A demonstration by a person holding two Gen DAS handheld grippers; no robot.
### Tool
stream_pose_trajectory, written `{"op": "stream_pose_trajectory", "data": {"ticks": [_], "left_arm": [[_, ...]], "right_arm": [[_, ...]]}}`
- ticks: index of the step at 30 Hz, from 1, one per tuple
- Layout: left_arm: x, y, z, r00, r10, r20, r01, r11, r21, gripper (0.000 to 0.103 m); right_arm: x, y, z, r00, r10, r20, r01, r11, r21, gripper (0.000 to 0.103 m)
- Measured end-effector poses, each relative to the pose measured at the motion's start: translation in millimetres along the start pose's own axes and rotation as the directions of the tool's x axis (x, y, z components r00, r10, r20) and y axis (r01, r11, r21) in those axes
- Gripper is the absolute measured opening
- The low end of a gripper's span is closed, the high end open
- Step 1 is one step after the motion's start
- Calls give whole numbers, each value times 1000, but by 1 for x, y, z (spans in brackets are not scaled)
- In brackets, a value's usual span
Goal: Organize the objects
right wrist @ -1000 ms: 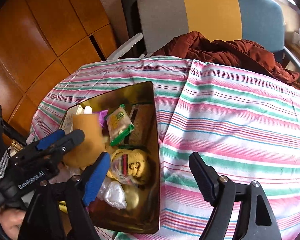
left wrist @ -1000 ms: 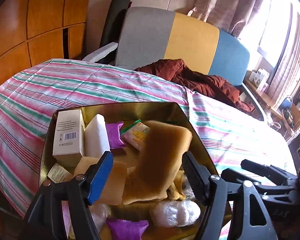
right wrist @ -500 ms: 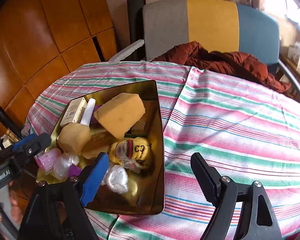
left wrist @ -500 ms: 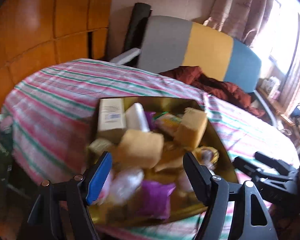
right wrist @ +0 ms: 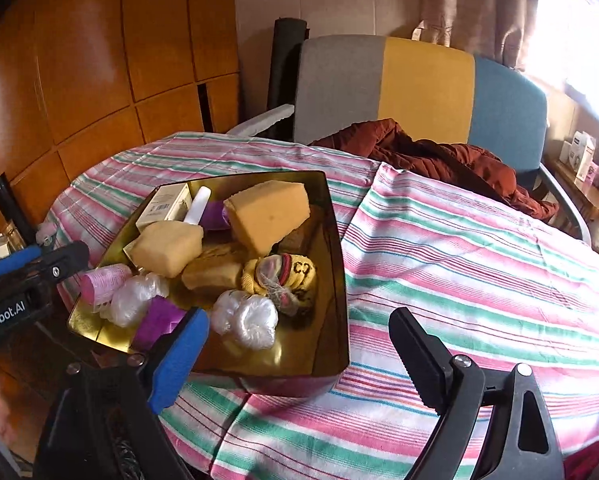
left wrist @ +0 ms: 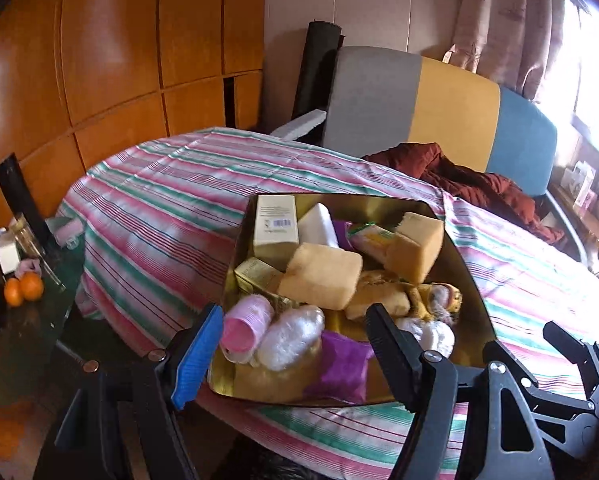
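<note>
Two wrist fisheye views, both angled downward across a covered table.

The shallow gold metal tray (left wrist: 465, 264) (right wrist: 337, 264) on the pink-and-green striped tablecloth (left wrist: 159, 208) (right wrist: 479, 264) is shared: centred and close in the left view, left of centre in the right view.

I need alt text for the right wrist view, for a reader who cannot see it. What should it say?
A gold tray full of small things, among them sponges, a yellow sock and plastic bags, sits on a striped tablecloth. The right gripper, empty, is opening just in front of it, and the left gripper shows at the left edge.
</note>
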State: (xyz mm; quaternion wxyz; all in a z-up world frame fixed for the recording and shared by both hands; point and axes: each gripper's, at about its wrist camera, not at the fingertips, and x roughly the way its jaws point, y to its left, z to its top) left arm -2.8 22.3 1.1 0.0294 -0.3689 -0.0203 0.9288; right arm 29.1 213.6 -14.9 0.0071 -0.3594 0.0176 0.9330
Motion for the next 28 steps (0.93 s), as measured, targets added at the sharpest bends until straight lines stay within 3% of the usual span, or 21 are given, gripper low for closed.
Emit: {"op": "stream_pose_trajectory", "data": {"ticks": [7, 10, 15, 28], "left_arm": [[-11, -6, -4, 995, -26, 97, 28, 999, -19, 71], [-7, -7, -3, 996, -41, 84, 43, 999, -19, 62], [3, -2, -4, 997, -60, 43, 62, 997, -51, 59], [9, -6, -6, 997, 2, 78, -2, 1000, -6, 59]], "right_arm": [[-7, -5, 0, 1000, 0, 18, -1, 1000, 25, 93], [-4, -4, 0, 1000, 6, 7, -6, 1000, 17, 93], [1, -1, -1, 1000, 10, -8, -10, 1000, 11, 93], [13, 1, -3, 999, 13, -40, -13, 1000, -1, 94]]}}
